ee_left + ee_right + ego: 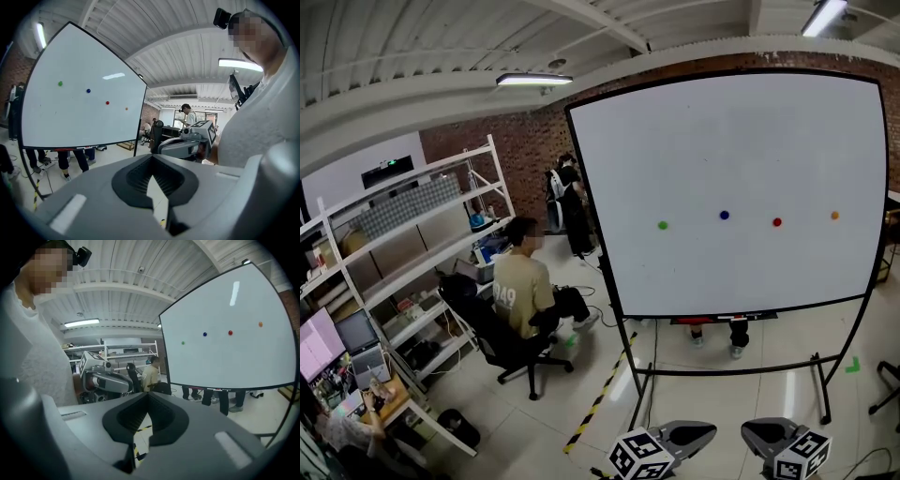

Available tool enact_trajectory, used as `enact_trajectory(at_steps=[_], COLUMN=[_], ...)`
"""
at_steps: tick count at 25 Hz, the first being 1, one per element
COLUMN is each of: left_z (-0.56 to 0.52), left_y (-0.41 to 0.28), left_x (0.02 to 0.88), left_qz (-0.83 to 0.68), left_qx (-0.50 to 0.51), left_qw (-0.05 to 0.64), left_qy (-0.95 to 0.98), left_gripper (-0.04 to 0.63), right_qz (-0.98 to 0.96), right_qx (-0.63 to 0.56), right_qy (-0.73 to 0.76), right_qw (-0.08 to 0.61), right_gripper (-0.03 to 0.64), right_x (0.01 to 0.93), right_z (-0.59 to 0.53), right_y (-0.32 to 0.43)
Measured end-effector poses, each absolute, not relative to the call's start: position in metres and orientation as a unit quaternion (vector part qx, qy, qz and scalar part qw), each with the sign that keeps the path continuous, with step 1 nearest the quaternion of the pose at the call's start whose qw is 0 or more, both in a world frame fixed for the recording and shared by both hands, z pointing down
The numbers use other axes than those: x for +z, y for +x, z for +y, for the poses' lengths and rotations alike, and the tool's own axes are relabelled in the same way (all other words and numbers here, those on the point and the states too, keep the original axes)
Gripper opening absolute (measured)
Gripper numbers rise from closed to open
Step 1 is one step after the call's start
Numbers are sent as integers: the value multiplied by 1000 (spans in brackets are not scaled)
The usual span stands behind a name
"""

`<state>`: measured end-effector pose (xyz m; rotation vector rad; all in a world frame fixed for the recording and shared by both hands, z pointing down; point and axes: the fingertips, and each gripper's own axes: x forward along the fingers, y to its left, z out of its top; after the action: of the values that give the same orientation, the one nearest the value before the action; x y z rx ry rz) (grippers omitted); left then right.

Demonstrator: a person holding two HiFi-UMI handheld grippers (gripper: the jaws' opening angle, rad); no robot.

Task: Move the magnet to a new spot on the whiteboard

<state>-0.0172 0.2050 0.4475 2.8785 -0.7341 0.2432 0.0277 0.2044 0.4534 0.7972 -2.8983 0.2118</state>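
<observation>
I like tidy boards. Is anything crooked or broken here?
Nothing stands out. The whiteboard stands upright, and the green magnet, blue magnet, red magnet and orange magnet sit in a roughly level row.

I have the whiteboard (731, 141) upright on its stand, facing me, with four small magnets in a loose row across its middle: a green magnet (663, 225), a blue magnet (724, 215), a red magnet (776, 222) and an orange magnet (834, 216). My left gripper (680, 439) and right gripper (767, 437) sit at the bottom edge, well apart from the board. At left a person (523, 286) sits beside metal shelves (422, 253)
</observation>
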Motion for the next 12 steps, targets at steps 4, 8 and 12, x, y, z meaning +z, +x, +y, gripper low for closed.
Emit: enact_trajectory(at_steps=[4, 8, 12], left_z=[205, 210, 210], left_y=[-20, -21, -25], left_x=[446, 447, 446], left_qz=[-240, -231, -231], left_qx=[79, 85, 83], left_qw=[81, 90, 89], left_qy=[964, 965, 965], left_gripper=[-15, -14, -14], right_qz=[-959, -960, -960], right_qx=[73, 74, 72], right_qy=[265, 262, 258], right_qw=[71, 73, 75], right_gripper=[3, 3, 3], right_x=[457, 456, 456], right_z=[205, 206, 207], right_y=[22, 16, 12])
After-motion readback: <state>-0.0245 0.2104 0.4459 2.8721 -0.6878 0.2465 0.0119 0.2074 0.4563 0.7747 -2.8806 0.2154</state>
